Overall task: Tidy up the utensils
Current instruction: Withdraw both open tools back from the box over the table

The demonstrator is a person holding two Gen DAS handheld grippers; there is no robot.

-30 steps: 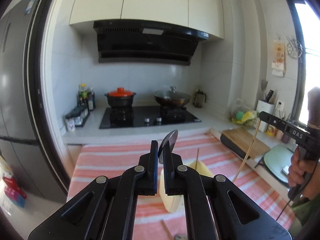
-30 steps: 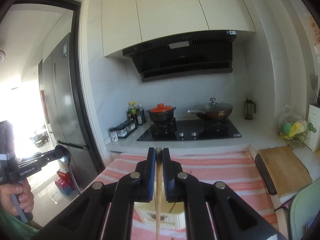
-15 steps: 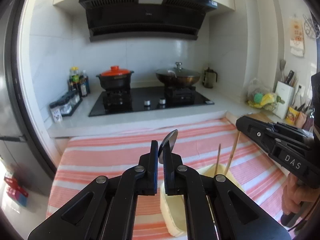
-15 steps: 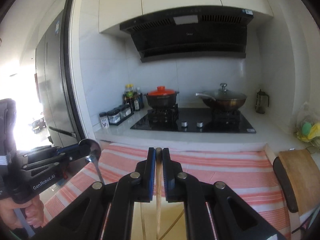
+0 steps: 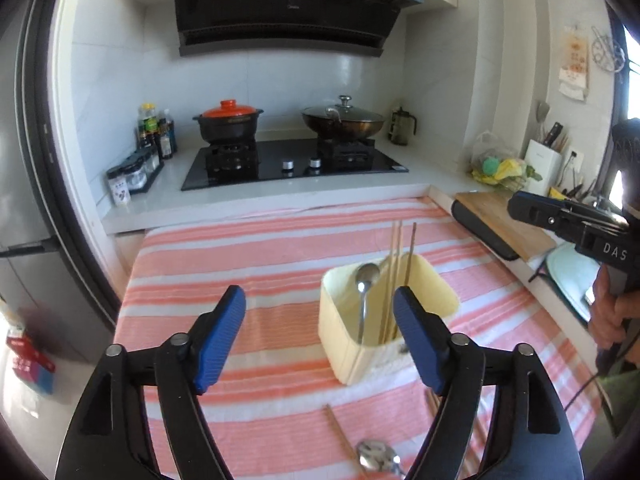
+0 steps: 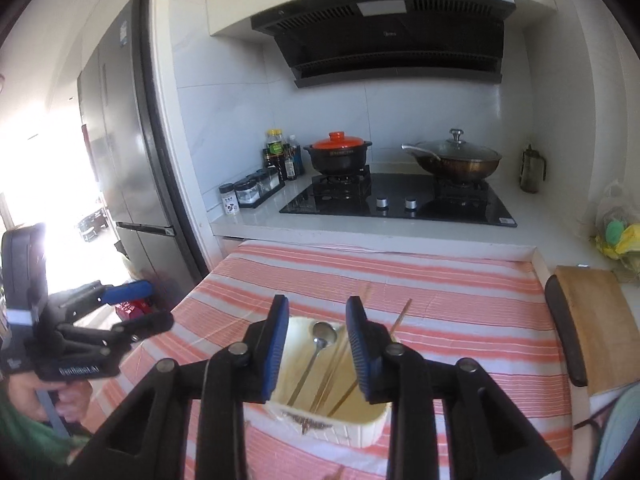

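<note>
A cream utensil holder (image 5: 352, 356) stands on the striped cloth, holding a metal spoon (image 5: 366, 280) and several chopsticks (image 5: 394, 264). My left gripper (image 5: 318, 304) hovers just before it, its jaws opening wide with nothing pressed between them. Another spoon (image 5: 376, 462) and loose chopsticks (image 5: 340, 428) lie on the cloth below. In the right wrist view my right gripper (image 6: 318, 308) hangs over the holder (image 6: 360, 428), jaws opening, with the spoon (image 6: 324, 332) and chopsticks (image 6: 348, 360) standing free beneath. Each gripper also shows in the other's view: the right gripper (image 5: 520, 208) and the left gripper (image 6: 154, 306).
Behind the red-striped cloth (image 5: 240, 248) runs a counter with a black hob (image 5: 296, 164), a red-lidded pot (image 5: 228, 120), a lidded wok (image 5: 344, 120) and spice jars (image 5: 132, 172). A wooden cutting board (image 5: 508, 228) lies at the right, and a fridge (image 6: 132, 160) at the left.
Both grippers dropped towards the holder and their jaws parted. The spoon left my left gripper and the chopstick left my right one; both now stand in the holder.
</note>
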